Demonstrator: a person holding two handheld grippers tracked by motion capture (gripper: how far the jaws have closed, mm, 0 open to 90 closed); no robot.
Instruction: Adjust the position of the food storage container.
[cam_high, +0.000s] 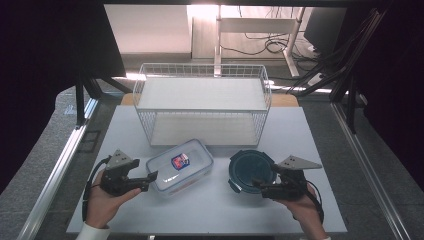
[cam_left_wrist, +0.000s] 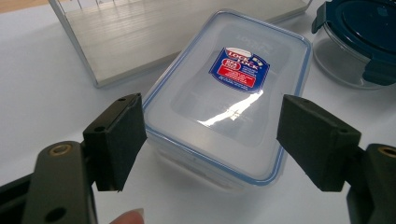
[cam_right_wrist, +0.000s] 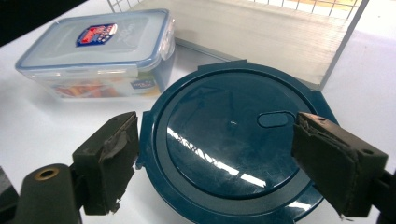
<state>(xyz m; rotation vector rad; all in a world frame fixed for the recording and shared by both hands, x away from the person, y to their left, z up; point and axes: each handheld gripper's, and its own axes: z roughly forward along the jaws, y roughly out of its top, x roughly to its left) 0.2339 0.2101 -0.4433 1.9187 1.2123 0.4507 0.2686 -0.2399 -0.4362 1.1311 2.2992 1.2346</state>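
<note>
A fingertip (cam_left_wrist: 128, 217) of the person's left hand (cam_high: 102, 202) shows at the bottom of the left gripper view, just under the left gripper (cam_left_wrist: 210, 140), whose jaws stand wide apart and grip nothing. Just ahead of them lies the rectangular clear container (cam_left_wrist: 229, 98), its near end between the pads (whether either pad touches it cannot be told). The right gripper (cam_right_wrist: 215, 161) likewise gapes, empty, its jaws flanking the near rim of the round container's dark blue lid (cam_right_wrist: 233, 140). Beyond both grippers stands the white wire basket (cam_high: 202, 102) on the white table (cam_high: 210, 210).
</note>
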